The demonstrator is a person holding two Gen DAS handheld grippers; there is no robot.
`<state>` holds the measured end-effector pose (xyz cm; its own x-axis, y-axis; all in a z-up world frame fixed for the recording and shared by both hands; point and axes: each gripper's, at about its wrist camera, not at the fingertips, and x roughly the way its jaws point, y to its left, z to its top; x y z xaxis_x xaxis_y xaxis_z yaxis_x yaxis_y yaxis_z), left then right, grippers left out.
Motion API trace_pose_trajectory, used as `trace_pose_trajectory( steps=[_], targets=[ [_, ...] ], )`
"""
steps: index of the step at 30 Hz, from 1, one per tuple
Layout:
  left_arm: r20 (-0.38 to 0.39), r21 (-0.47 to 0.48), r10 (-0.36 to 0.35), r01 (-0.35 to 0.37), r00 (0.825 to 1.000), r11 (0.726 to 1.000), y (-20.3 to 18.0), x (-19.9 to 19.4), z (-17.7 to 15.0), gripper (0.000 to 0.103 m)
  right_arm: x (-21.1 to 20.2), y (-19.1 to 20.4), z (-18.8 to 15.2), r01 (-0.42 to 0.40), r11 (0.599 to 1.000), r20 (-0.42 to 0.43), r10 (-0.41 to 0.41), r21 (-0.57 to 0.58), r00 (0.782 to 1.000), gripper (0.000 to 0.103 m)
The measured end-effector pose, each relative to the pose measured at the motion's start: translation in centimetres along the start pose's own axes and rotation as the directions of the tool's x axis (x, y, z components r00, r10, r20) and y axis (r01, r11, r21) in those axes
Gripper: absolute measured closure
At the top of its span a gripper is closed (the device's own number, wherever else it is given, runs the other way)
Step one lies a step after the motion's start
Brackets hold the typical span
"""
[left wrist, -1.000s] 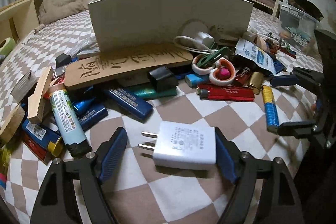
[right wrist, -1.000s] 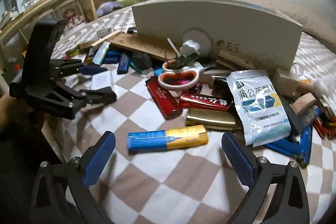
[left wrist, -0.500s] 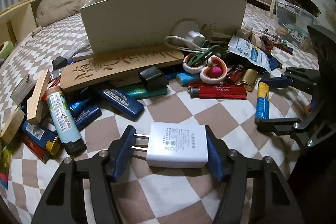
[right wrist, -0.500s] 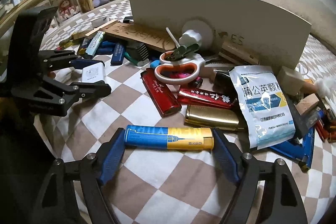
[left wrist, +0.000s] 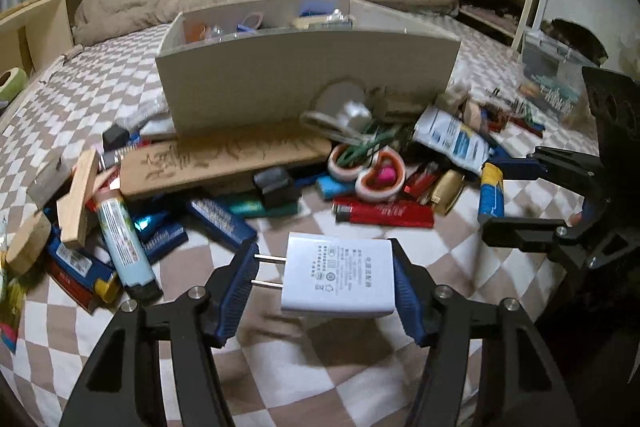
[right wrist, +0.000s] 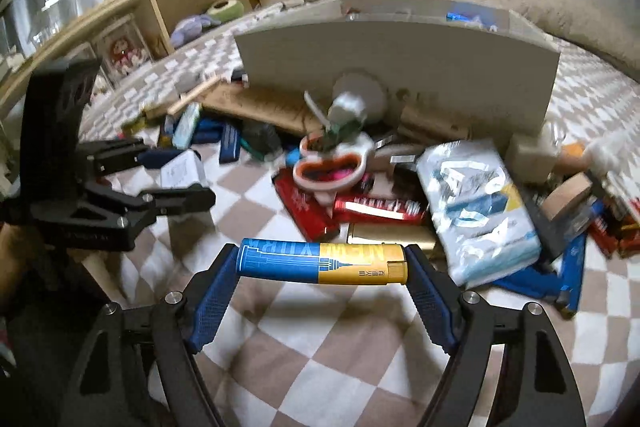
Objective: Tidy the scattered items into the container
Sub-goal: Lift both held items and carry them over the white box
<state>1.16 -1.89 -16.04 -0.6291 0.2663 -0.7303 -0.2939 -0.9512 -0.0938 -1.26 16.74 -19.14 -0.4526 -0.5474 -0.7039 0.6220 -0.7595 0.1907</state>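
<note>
We have the left tongs (left wrist: 324, 283) clamped on the white charger (left wrist: 336, 279) and the right tongs (right wrist: 322, 269) clamped on the blue-and-yellow lighter (right wrist: 322, 263), both lifted off the bed (left wrist: 360, 379). The container (left wrist: 308, 83) at the far side holds a few things; most clutter remains outside.

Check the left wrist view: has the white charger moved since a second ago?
Yes. The white charger, clamped in the left gripper, is lifted off the checkered sheet.

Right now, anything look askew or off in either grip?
Left gripper clamps the white charger prongs-first: one pad bears on the plug pins, not the body, so it could pivot. Right gripper holds the blue-yellow lighter end to end. Both are off the checked bedsheet.
</note>
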Motion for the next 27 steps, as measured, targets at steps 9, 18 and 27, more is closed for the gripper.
trace_pose_trajectory(
  steps=[9, 18, 27],
  targets=[
    [0.108, 0.0, 0.024, -0.024, 0.994, 1.0, 0.6, -2.3, 4.7, 0.04, -3.7, 0.0, 4.0, 0.02, 0.999, 0.118, -0.016, -0.037, 0.993, 0.021],
    [0.193, 0.001, 0.052, -0.053, 0.98, 0.999, 1.2, -4.1, 9.2, 0.04, -6.7, -1.1, 7.7, 0.055, 0.997, 0.217, -0.041, -0.055, 0.975, 0.021],
    [0.221, -0.029, 0.078, -0.074, 0.972, 0.997, 2.4, -3.9, 13.4, 0.04, -7.7, -3.2, 11.0, 0.043, 0.999, 0.258, -0.035, -0.023, 0.965, 0.021]
  ],
)
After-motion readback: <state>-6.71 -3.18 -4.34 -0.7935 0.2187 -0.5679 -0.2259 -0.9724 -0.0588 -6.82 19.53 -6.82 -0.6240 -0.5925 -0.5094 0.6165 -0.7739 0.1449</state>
